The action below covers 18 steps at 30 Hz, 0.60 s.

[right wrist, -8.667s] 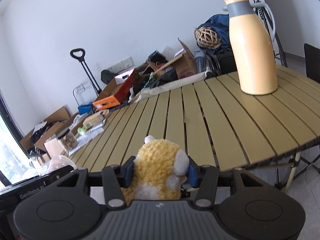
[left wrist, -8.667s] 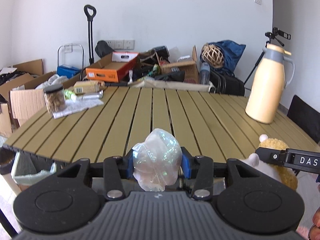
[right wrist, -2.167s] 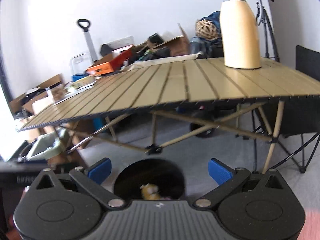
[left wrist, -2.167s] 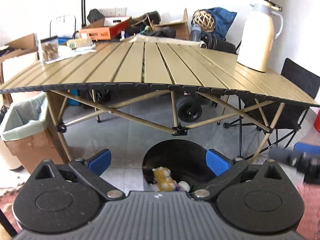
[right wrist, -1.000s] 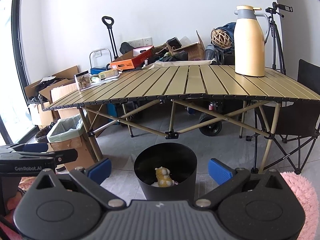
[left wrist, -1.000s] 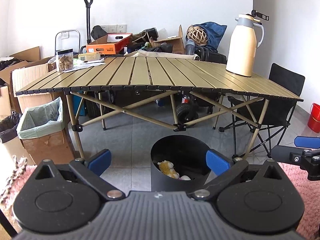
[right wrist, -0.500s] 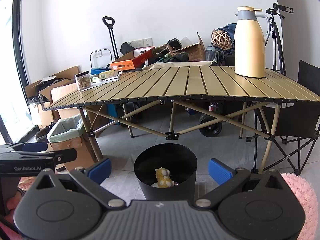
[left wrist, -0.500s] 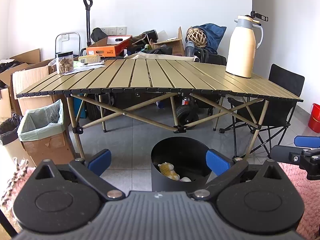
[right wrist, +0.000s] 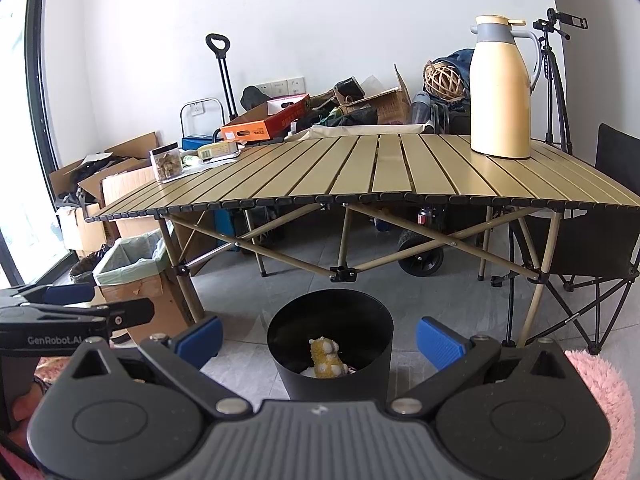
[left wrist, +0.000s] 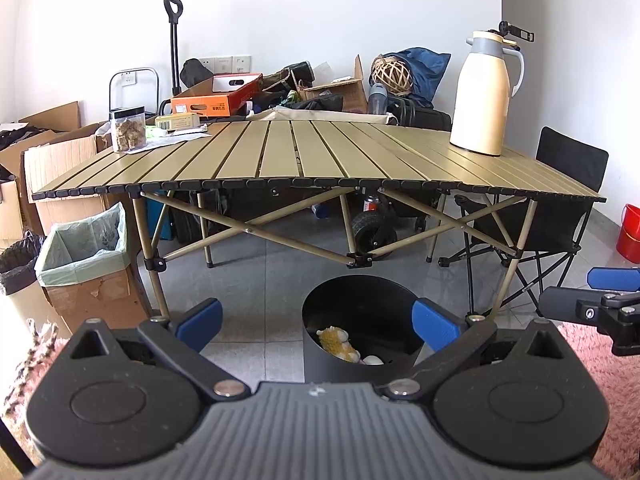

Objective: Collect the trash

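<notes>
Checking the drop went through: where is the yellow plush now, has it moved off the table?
Yes. The plush now lies down inside the black bin on the floor, below the table edge where the right gripper held it.

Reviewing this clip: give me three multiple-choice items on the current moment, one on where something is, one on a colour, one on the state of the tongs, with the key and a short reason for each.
1. Where is the yellow plush toy?
A. On the slatted table
B. Inside the black bin
C. In the left tongs

2. What colour are the pads on the tongs?
A. Blue
B. Red
C. Green

3. In what state are the two tongs?
A. Both shut on trash
B. Left shut, right open
C. Both open and empty

Key:
1 B: the yellow plush toy lies at the bottom of the black bin on the floor in front of the slatted table.
2 A: the pads show blue in both wrist views.
3 C: the left tongs and right tongs have their jaws spread wide with nothing between them.
</notes>
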Tool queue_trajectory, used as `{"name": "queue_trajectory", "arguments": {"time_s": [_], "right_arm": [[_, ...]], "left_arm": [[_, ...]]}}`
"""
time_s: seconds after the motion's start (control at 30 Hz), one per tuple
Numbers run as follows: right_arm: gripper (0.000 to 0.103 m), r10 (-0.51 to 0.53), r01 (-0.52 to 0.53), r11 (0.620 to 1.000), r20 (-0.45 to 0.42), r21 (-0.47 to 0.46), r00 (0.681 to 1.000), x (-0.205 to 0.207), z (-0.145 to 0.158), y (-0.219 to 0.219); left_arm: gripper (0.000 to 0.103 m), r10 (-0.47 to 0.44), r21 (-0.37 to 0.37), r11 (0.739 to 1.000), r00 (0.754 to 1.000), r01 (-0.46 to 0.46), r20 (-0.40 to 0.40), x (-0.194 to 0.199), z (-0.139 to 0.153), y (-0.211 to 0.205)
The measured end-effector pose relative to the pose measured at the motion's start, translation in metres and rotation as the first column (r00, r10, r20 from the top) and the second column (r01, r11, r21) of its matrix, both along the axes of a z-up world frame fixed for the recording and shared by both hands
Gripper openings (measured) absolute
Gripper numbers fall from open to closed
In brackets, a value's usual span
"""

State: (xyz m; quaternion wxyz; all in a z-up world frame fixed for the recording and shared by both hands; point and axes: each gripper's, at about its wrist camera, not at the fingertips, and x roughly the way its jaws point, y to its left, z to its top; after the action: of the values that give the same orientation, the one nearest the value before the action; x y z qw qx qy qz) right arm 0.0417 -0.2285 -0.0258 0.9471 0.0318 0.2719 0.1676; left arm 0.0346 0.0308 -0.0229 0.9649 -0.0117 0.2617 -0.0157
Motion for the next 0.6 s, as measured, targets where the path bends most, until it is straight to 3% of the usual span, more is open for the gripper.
{"name": "queue_trajectory", "arguments": {"time_s": [0.6], "right_arm": [[0.103, 0.002, -0.002, 1.000, 0.003, -0.003, 1.000, 0.0010, 0.0014, 0.0003]], "left_arm": [[0.103, -0.007, -0.001, 1.000, 1.000, 0.007, 0.008, -0.0001, -0.0022, -0.0026]]}}
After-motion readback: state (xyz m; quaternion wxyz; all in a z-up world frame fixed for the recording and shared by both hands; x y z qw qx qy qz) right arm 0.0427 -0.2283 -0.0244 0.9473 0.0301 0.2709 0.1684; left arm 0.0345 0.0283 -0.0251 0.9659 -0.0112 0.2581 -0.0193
